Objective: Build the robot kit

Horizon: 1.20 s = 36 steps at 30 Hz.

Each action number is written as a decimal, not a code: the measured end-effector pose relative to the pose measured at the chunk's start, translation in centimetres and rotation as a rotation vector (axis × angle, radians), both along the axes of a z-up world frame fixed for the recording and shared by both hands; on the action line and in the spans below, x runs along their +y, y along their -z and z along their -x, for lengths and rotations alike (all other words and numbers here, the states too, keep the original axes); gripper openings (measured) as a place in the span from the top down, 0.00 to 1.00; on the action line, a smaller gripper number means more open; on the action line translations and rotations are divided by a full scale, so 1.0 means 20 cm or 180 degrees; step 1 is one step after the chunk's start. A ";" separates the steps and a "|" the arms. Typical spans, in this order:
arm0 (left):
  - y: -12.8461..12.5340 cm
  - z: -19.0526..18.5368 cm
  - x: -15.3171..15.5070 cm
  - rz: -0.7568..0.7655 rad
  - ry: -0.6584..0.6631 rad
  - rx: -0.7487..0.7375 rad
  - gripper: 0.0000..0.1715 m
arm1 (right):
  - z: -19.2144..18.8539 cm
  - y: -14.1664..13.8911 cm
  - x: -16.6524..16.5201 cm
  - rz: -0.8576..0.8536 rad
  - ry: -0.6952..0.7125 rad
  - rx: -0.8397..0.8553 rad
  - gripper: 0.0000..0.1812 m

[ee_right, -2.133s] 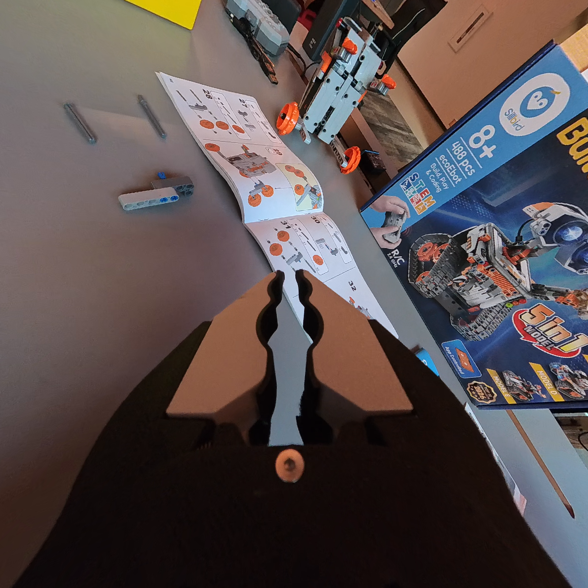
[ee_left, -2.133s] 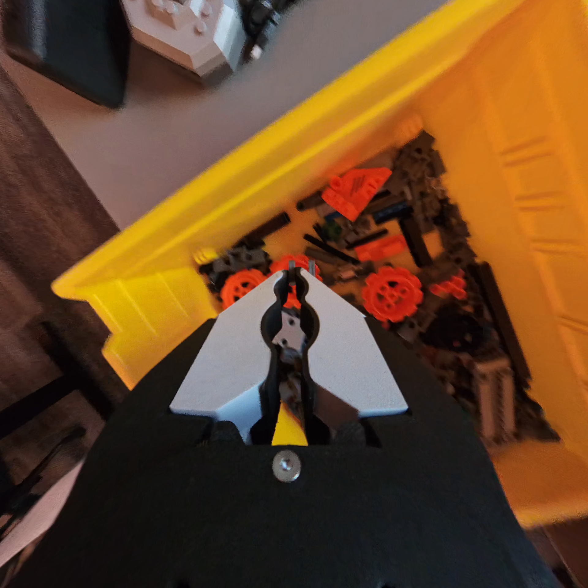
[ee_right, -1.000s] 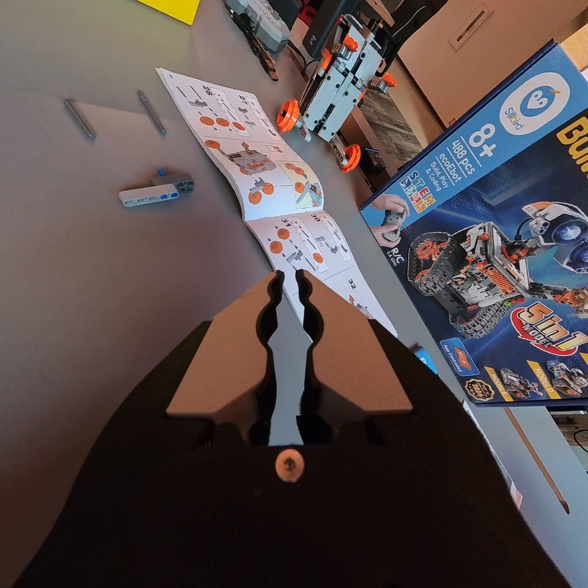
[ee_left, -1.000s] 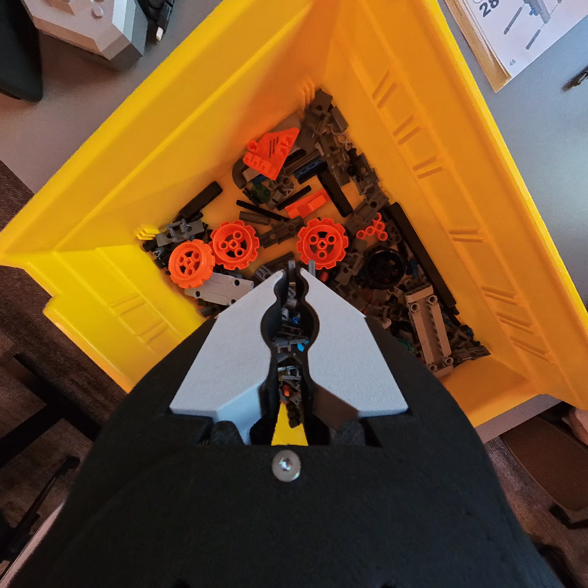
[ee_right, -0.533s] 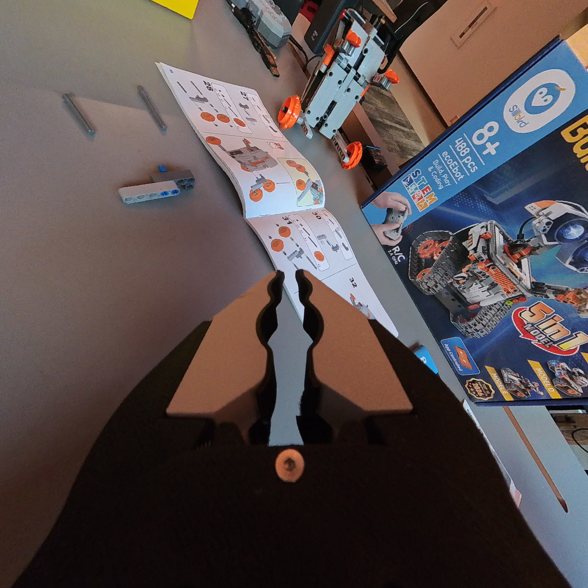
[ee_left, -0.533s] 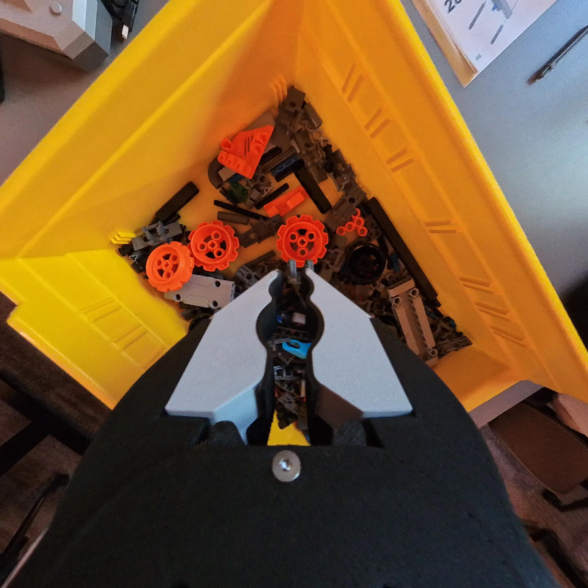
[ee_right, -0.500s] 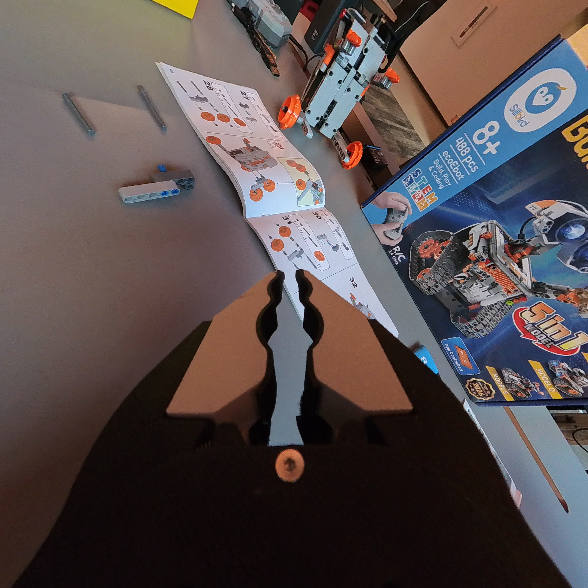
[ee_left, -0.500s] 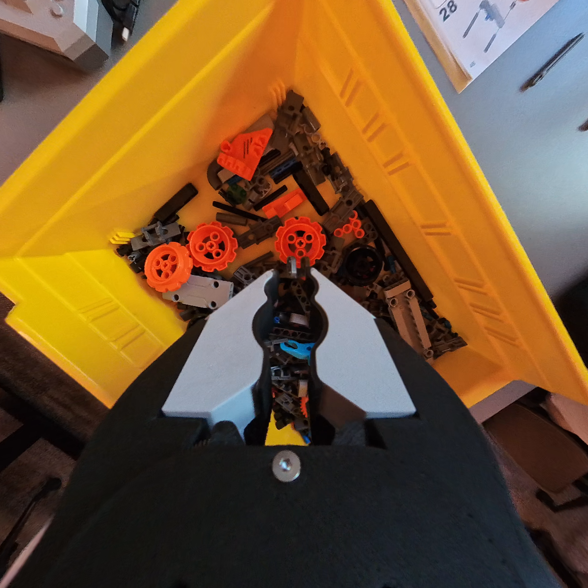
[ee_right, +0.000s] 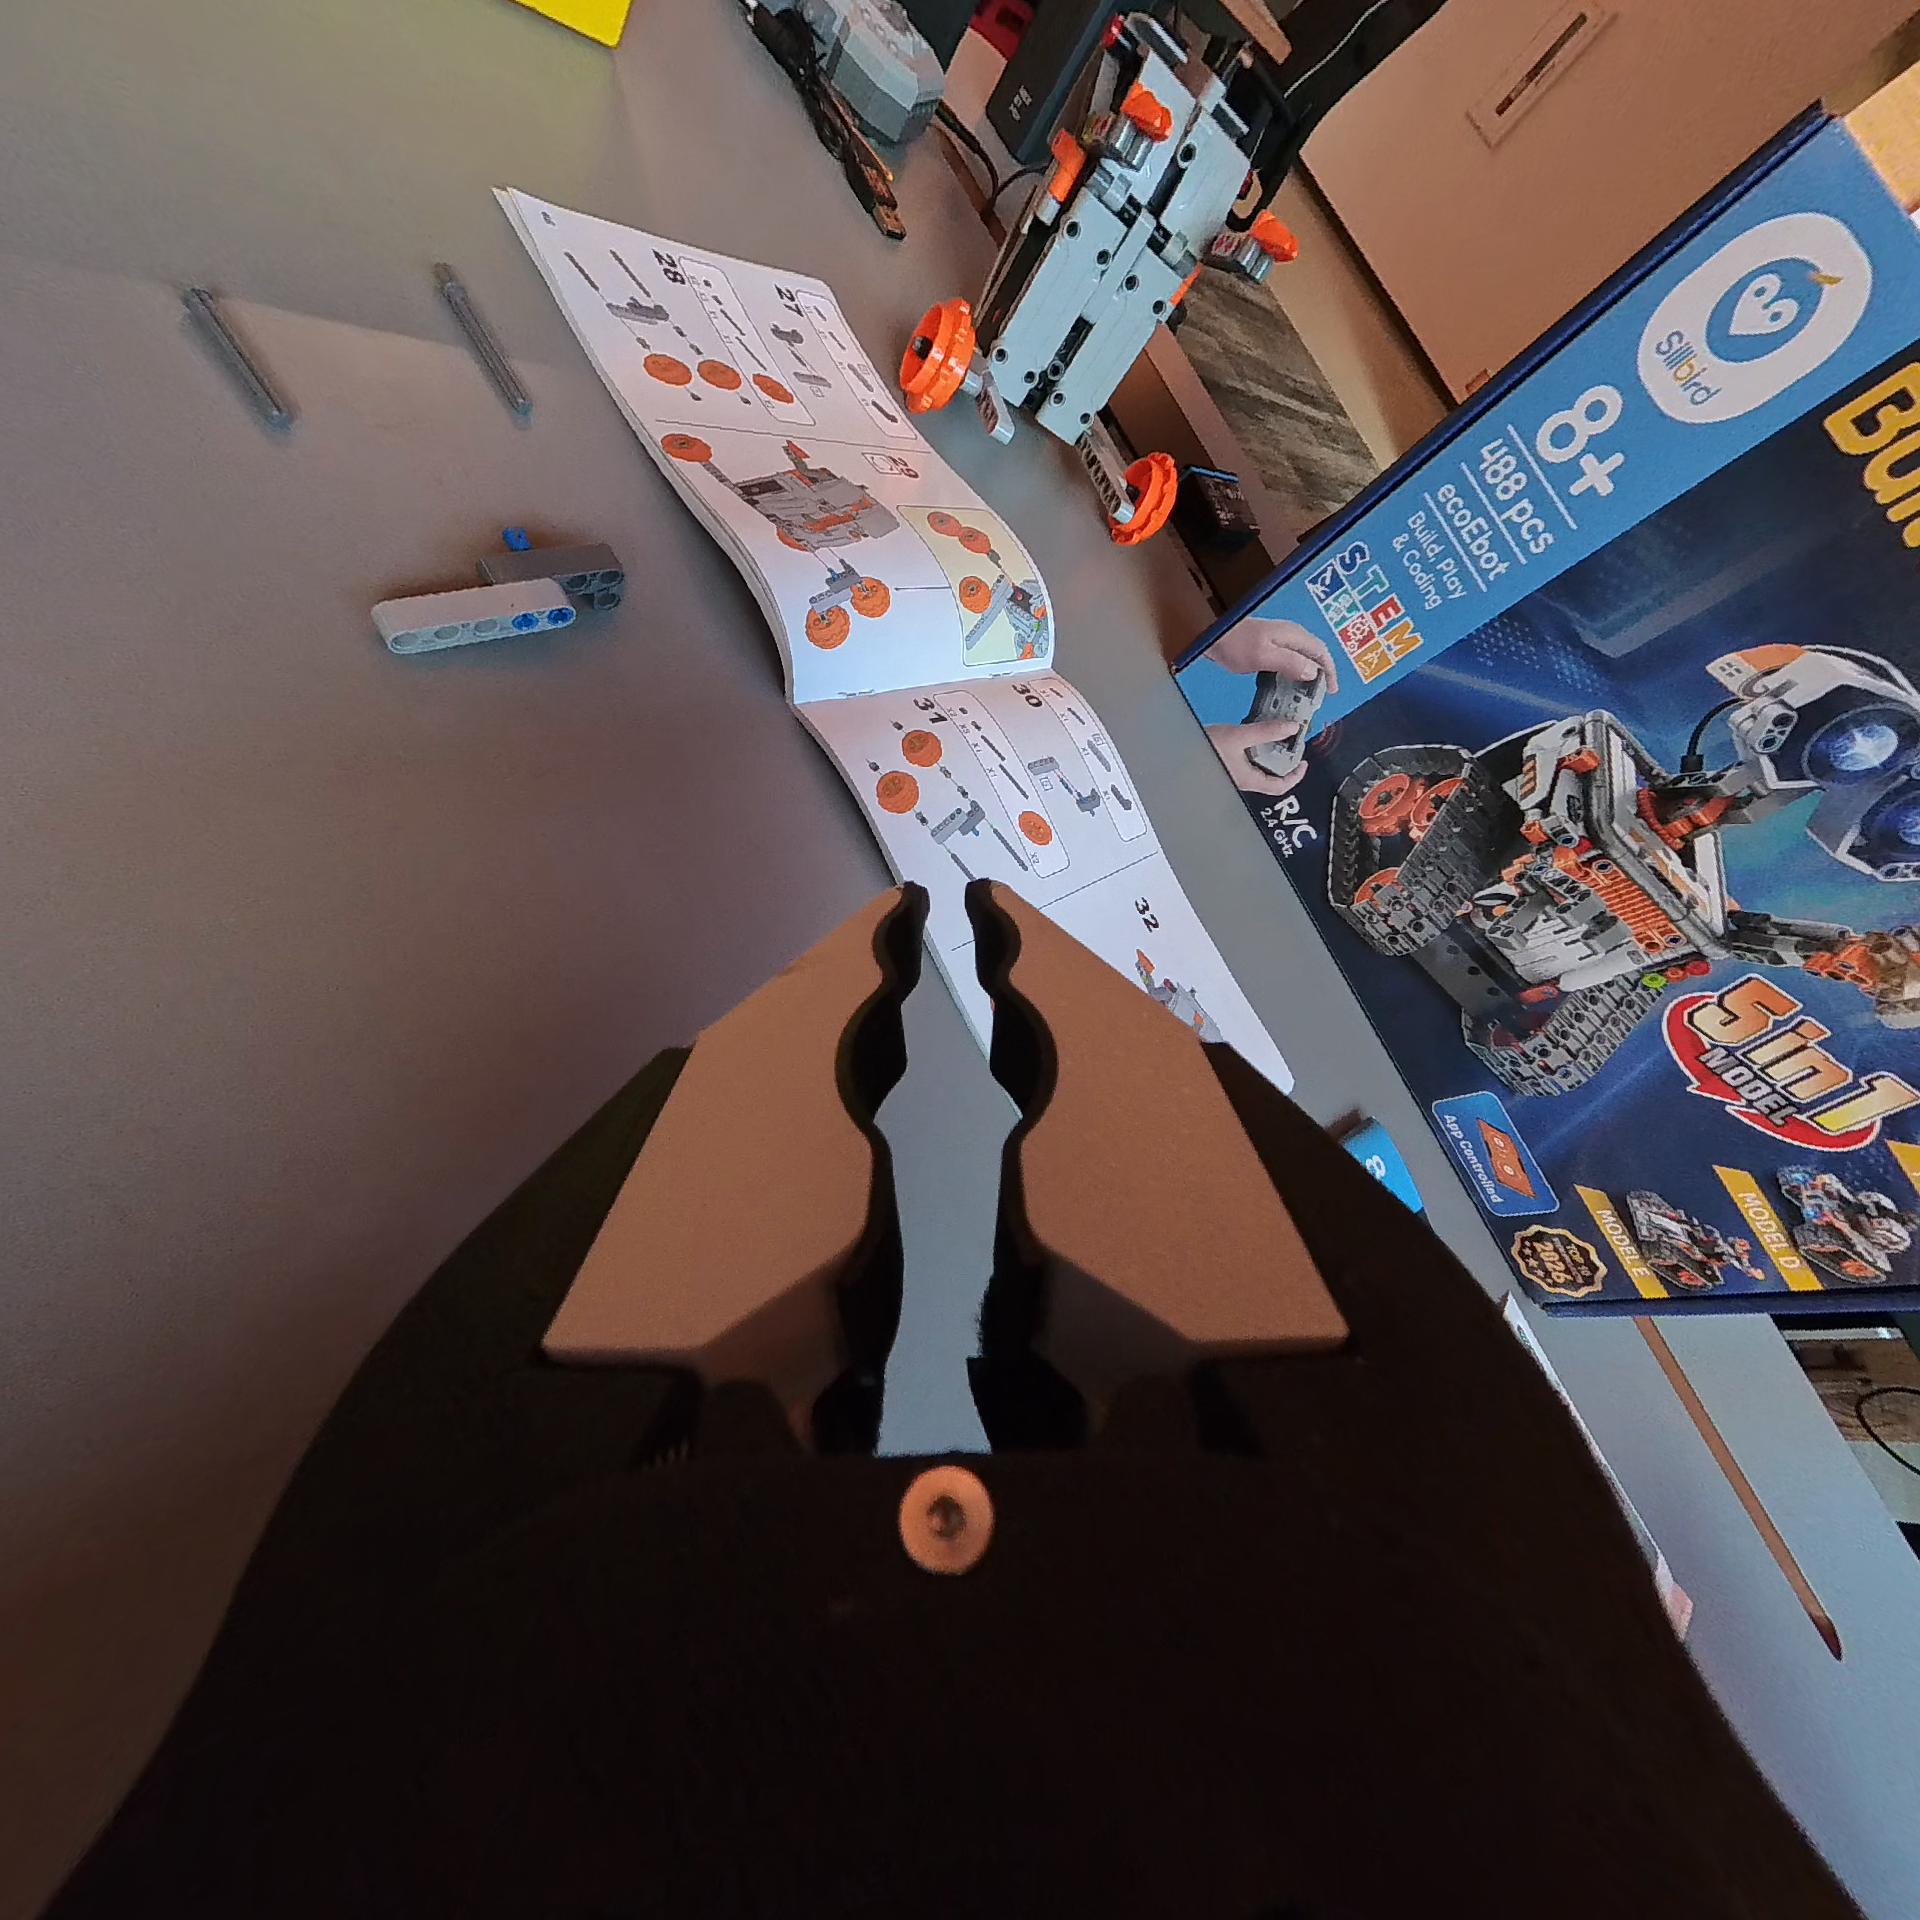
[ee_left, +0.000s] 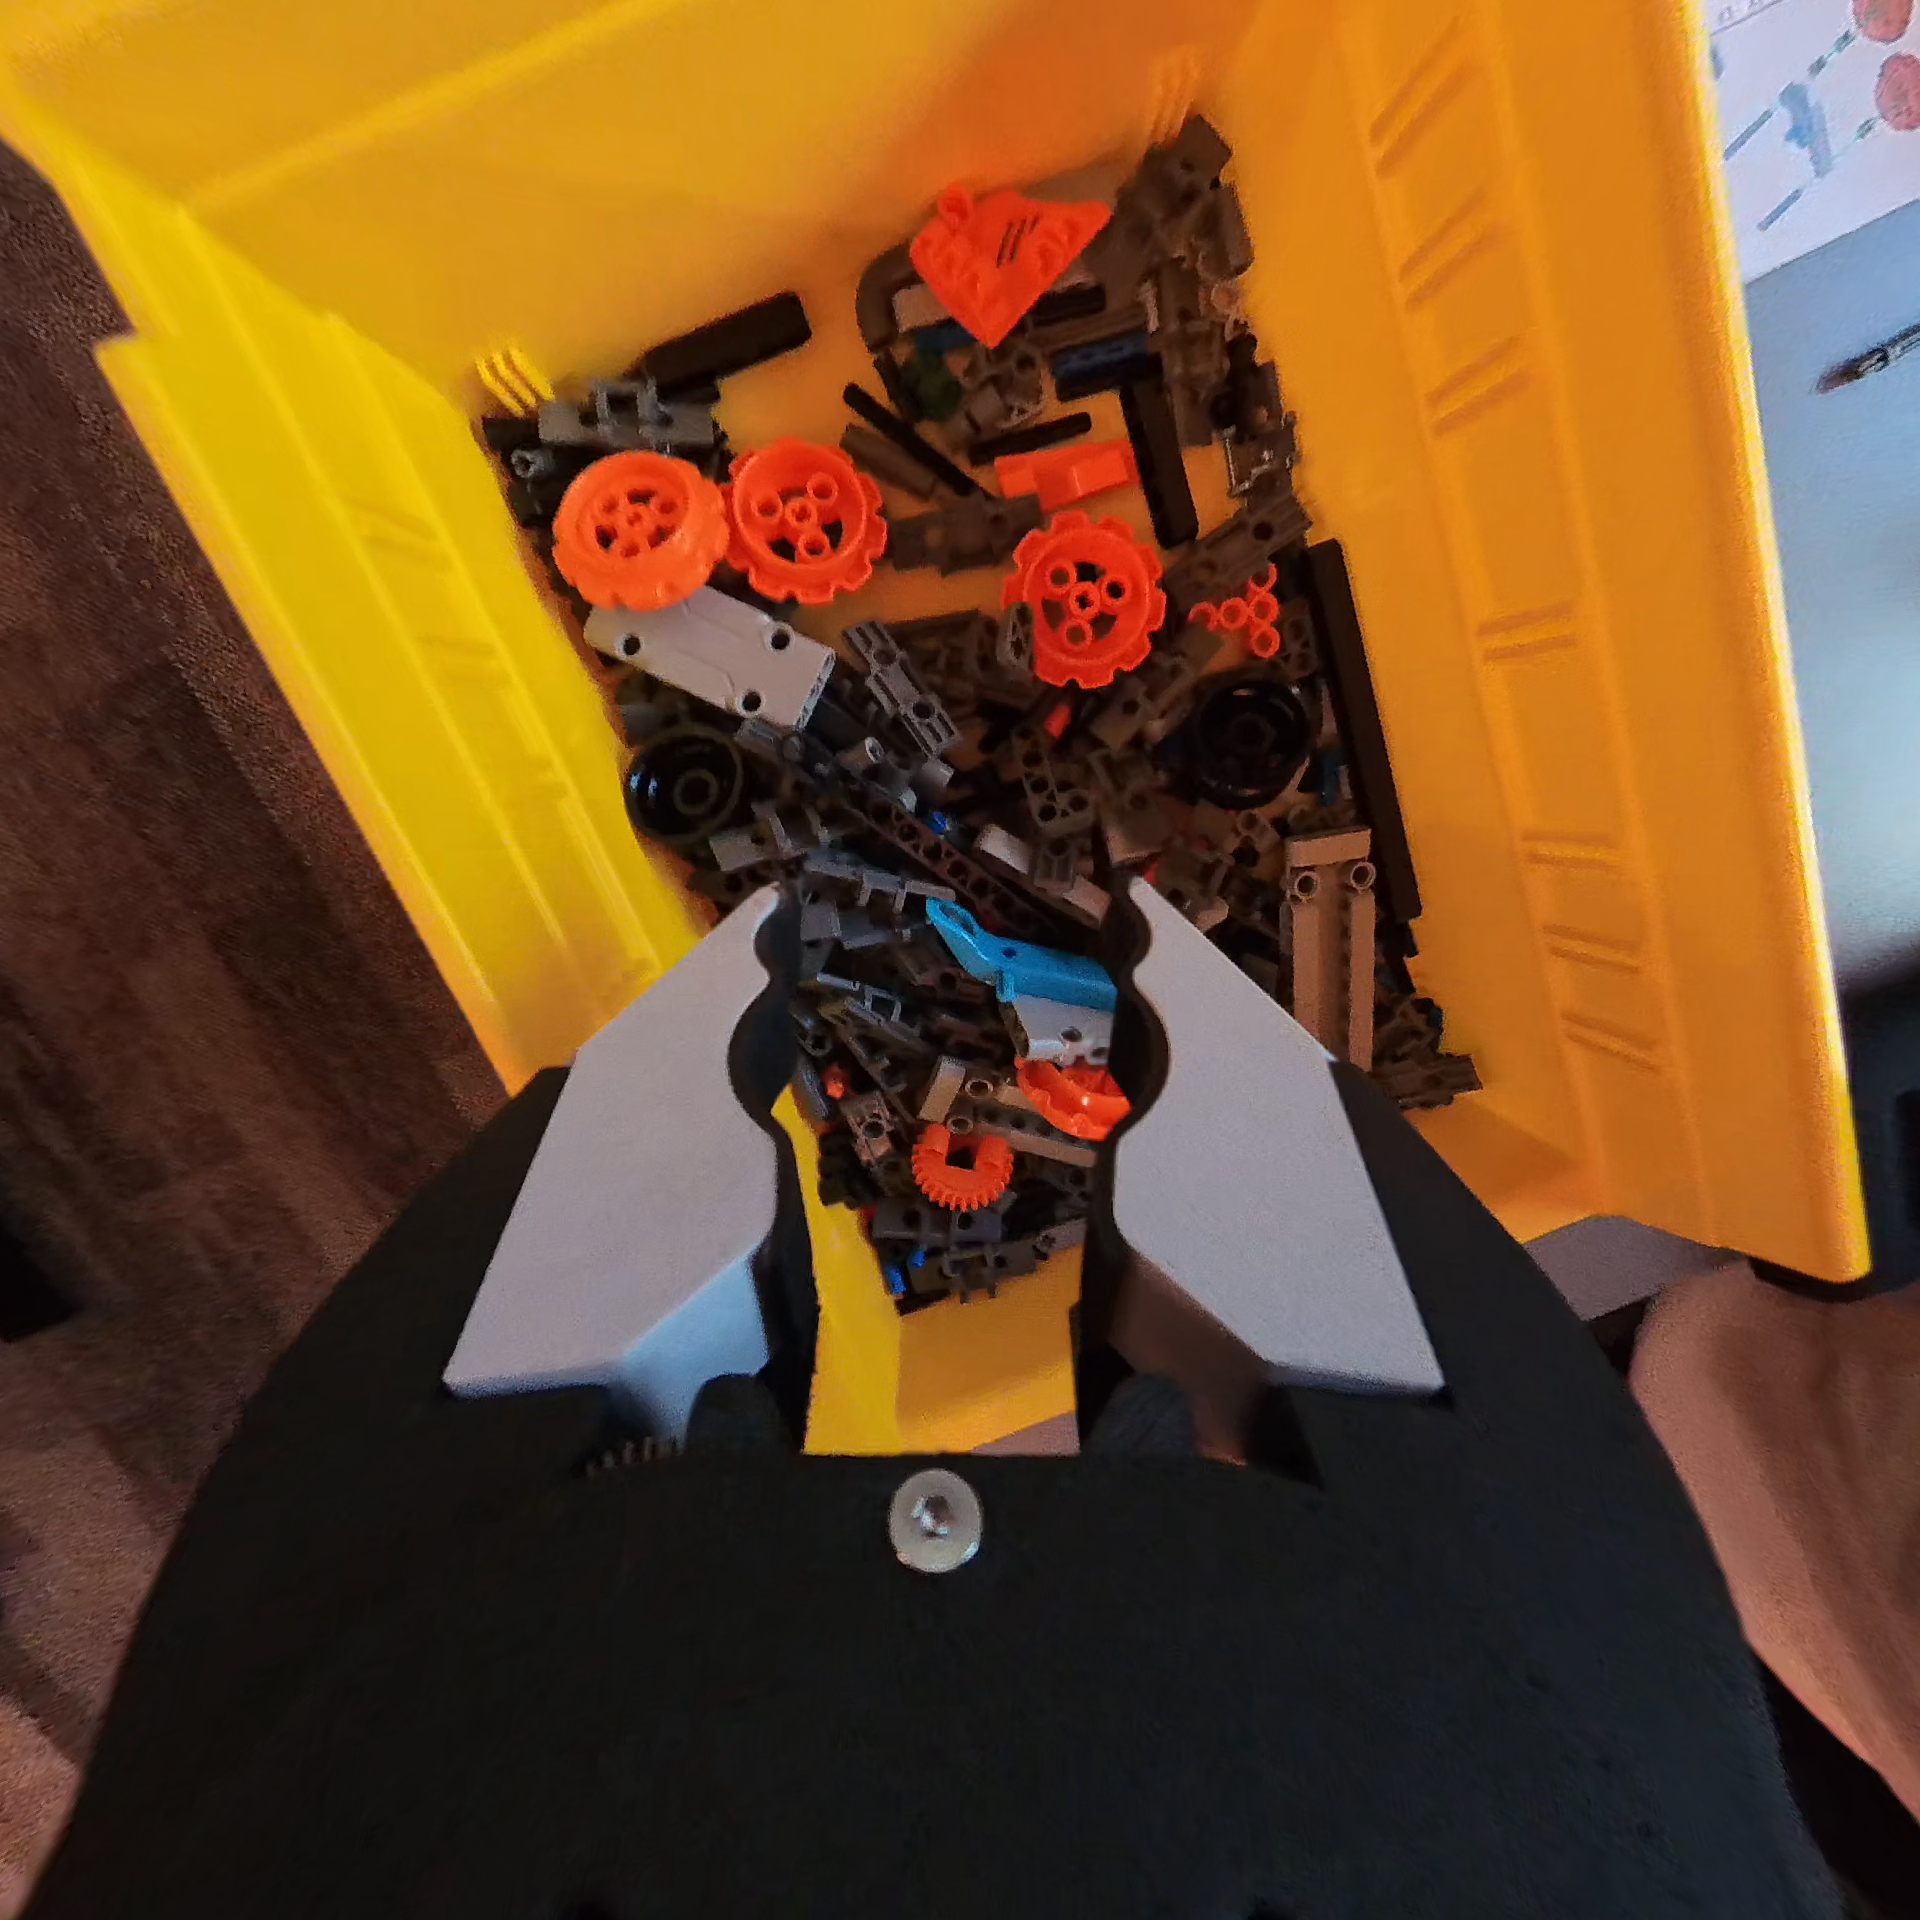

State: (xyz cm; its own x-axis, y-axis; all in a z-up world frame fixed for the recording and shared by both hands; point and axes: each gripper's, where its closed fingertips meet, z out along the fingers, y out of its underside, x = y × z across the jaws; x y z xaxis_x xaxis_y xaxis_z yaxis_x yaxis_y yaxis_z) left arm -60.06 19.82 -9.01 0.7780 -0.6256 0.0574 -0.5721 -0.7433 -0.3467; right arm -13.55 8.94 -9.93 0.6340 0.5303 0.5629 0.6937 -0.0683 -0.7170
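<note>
1. Yellow bin [ee_left: 1558, 520]: loose building pieces are contained, among them three orange wheels [ee_left: 1081, 597] and a blue piece [ee_left: 1023, 961].
2. Left gripper [ee_left: 945, 894]: held over the bin's near end, fingers spread wide, nothing gripped.
3. Right gripper [ee_right: 943, 896]: held over the grey table [ee_right: 312, 883], fingers narrowly parted and empty, beside the open instruction booklet [ee_right: 883, 582].

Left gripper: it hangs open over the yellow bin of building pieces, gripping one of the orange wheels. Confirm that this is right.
Not quite. The left gripper does hang open over the yellow bin, but it grips nothing: the left wrist view shows its jaws spread apart and empty, with the orange wheels lying loose farther back among the pieces.
</note>
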 end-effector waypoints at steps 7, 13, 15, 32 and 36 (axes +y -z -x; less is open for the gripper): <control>0.04 0.01 -0.02 0.0191 -0.0026 -0.0076 0.65 | 0.01 0.01 0.00 -0.0002 -0.0012 -0.0051 0.96; 0.12 0.02 -0.01 0.0253 -0.0028 0.0003 0.66 | 0.00 0.01 0.00 0.0003 -0.0009 -0.0036 0.96; 0.14 0.03 -0.02 0.0315 -0.0042 0.0029 0.66 | 0.00 0.01 0.00 0.0017 -0.0016 -0.0044 0.96; 0.15 0.11 -0.12 0.0277 -0.0137 0.0123 0.70 | 0.02 0.05 0.00 0.0075 -0.0054 -0.0143 0.96; 0.14 0.12 -0.16 0.0274 -0.0153 0.0102 0.71 | 0.02 0.05 0.00 0.0089 -0.0054 -0.0155 0.96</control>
